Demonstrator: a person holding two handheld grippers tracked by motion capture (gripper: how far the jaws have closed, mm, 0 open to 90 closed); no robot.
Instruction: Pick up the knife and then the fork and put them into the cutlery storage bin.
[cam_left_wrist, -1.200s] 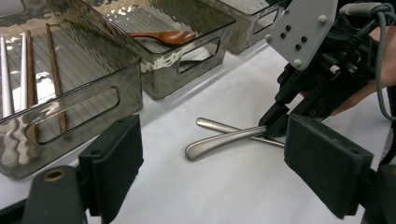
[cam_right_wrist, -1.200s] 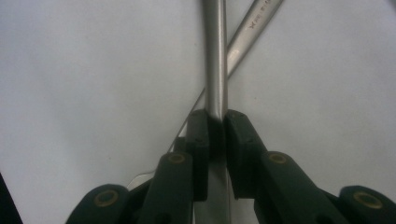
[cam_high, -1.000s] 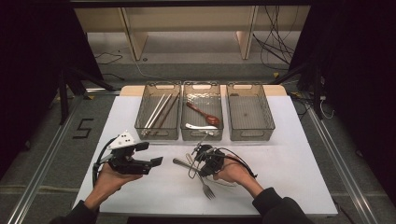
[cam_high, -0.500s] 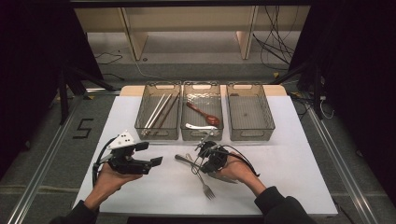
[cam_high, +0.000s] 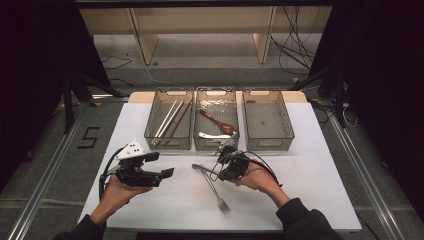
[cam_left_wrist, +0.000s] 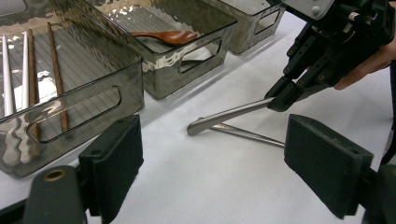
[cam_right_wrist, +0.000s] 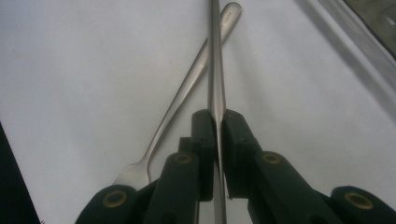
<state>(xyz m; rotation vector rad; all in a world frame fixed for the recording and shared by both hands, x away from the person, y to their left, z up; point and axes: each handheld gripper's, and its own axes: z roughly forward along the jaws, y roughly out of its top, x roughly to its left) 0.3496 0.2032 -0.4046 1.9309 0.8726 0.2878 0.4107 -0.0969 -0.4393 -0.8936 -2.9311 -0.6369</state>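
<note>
My right gripper (cam_high: 220, 171) is shut on the thin handle of a metal utensil (cam_right_wrist: 215, 65), which sticks out past the closed jaws just above the white table; its other end is hidden by the hand. A metal fork (cam_high: 215, 190) lies on the table under it, crossing it, with the tines toward the person. My left gripper (cam_high: 166, 173) rests to the left with its jaws wide open and nothing between the pads (cam_left_wrist: 116, 161). In the left gripper view the right gripper (cam_left_wrist: 280, 99) holds the handle (cam_left_wrist: 229, 115) over the fork (cam_left_wrist: 247, 134).
Three smoky plastic trays stand in a row behind the grippers. The left tray (cam_high: 150, 135) holds chopsticks (cam_high: 169, 120), the middle tray (cam_high: 216, 145) a wooden spoon (cam_high: 217, 122) and a white spoon (cam_high: 212, 135). The right tray (cam_high: 270, 144) holds nothing.
The right gripper has shifted slightly right and away from the person with the utensil still in it. The left gripper has hardly moved.
</note>
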